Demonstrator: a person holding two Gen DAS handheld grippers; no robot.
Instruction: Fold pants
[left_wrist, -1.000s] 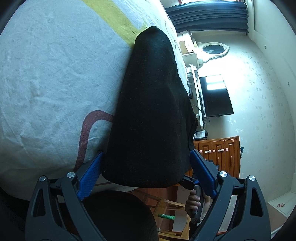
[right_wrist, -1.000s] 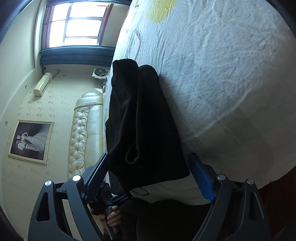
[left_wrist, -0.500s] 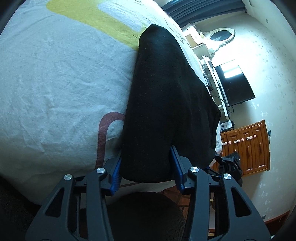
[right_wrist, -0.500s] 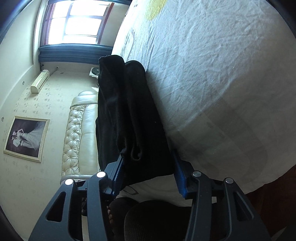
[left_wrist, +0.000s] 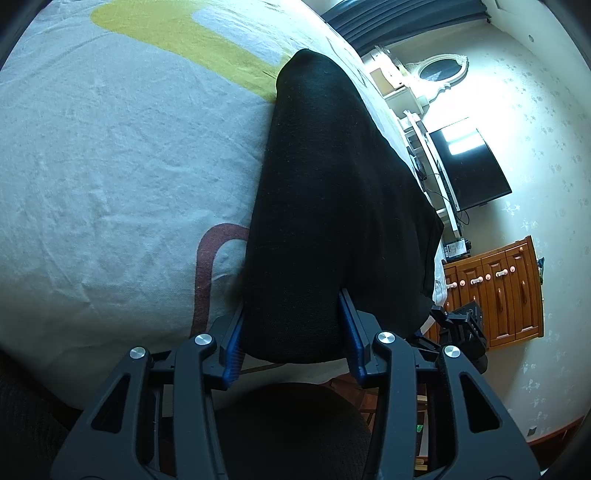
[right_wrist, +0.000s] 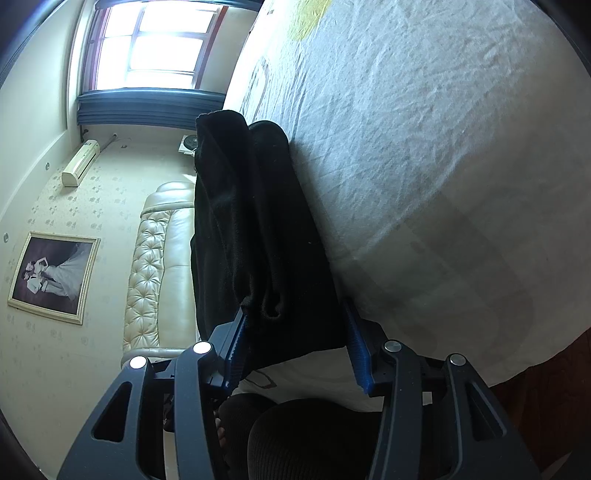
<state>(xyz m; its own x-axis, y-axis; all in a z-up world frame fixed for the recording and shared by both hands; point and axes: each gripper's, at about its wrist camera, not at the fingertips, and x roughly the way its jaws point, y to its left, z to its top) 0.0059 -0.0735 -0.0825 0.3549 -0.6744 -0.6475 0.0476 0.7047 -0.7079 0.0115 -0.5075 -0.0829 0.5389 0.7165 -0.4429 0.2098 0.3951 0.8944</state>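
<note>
Black pants lie lengthwise on the pale bedsheet, reaching to the bed's near edge. My left gripper has its blue pads closed on the near end of the pants. In the right wrist view the pants show as two bunched legs along the bed's side. My right gripper has its blue pads closed on the near end of that fabric. The other gripper shows past the pants in the left wrist view.
The sheet has yellow and brown printed shapes. A TV and a wooden cabinet stand beyond the bed. A cream padded headboard, a window and a framed photo are on the right gripper's side.
Both grippers were wide open around the pants' end a second ago and have closed on the fabric. Both cameras have shifted slightly closer to the bed.
</note>
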